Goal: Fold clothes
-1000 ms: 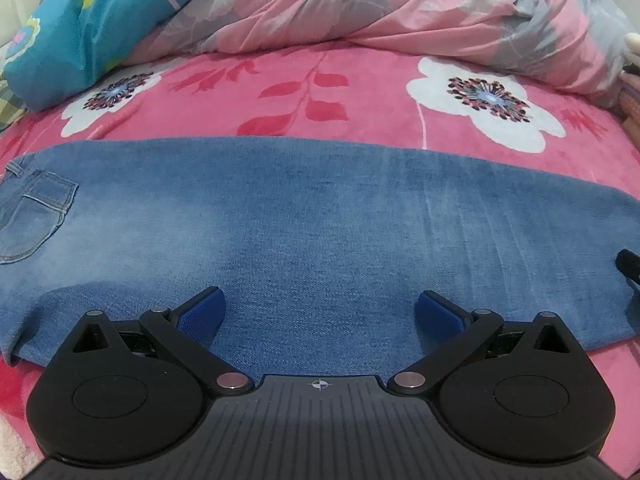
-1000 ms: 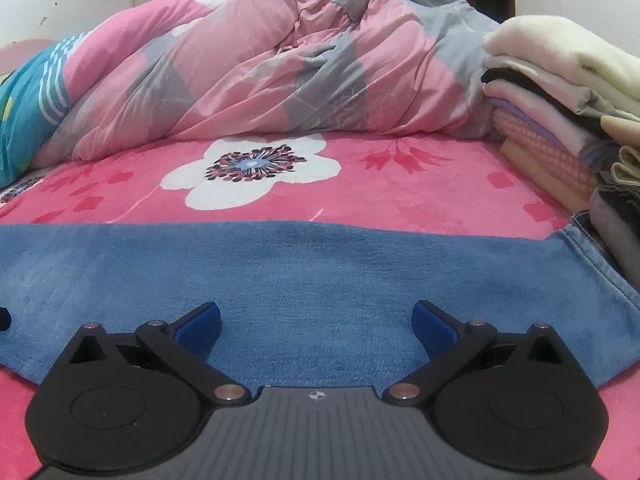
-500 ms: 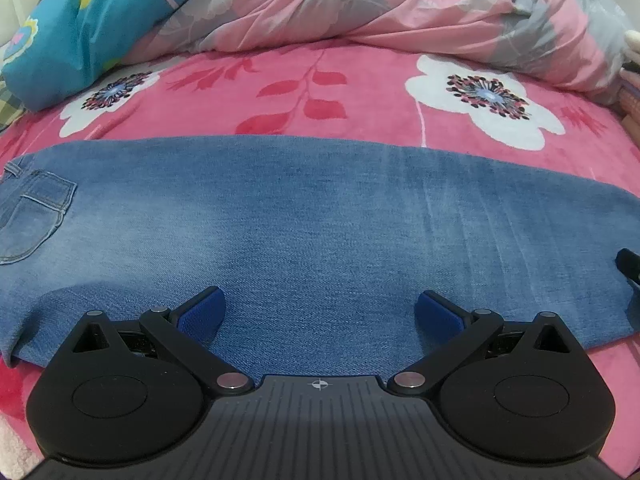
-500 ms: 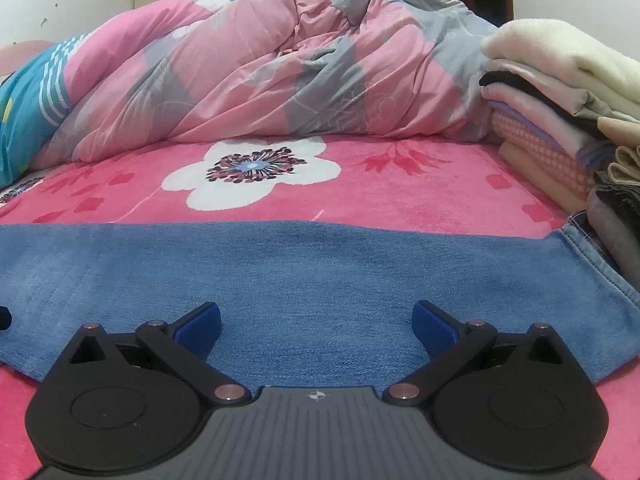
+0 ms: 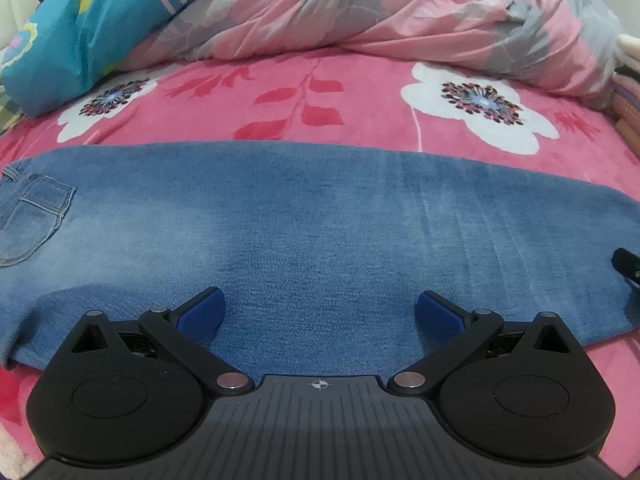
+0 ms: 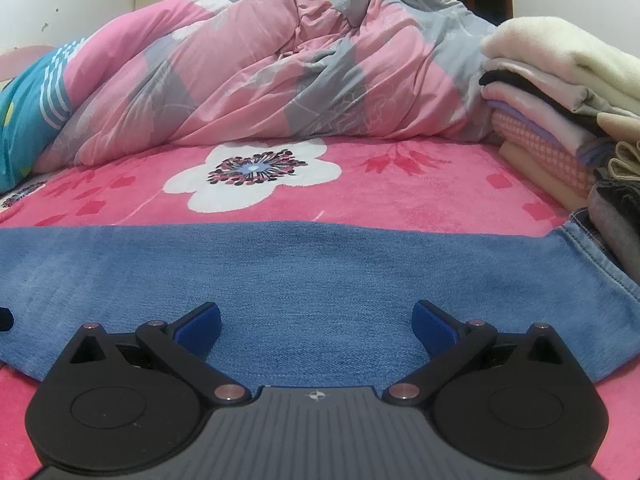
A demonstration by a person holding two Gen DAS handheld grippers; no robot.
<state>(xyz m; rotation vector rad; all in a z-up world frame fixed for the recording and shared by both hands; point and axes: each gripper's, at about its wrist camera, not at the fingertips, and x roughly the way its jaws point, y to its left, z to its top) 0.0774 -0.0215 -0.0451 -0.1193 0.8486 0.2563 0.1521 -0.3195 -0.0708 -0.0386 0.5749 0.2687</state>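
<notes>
Blue jeans (image 5: 312, 224) lie flat and lengthwise across a pink flowered bed sheet (image 5: 320, 96), folded leg on leg, back pocket (image 5: 32, 216) at the far left. My left gripper (image 5: 320, 312) hovers open just over the near edge of the denim, nothing between its blue pads. In the right wrist view the leg end of the jeans (image 6: 304, 280) stretches across, its hem (image 6: 592, 252) at the right. My right gripper (image 6: 316, 326) is open over the near edge too. A black tip of the right gripper (image 5: 628, 264) shows at the left view's right edge.
A crumpled pink and grey duvet (image 6: 280, 72) lies along the far side of the bed. A teal patterned pillow (image 5: 92, 28) sits at the far left. A stack of folded clothes (image 6: 560, 120) stands at the right, close to the jeans hem.
Almost nothing differs; both views have shifted very slightly, and both grippers stay open over the jeans.
</notes>
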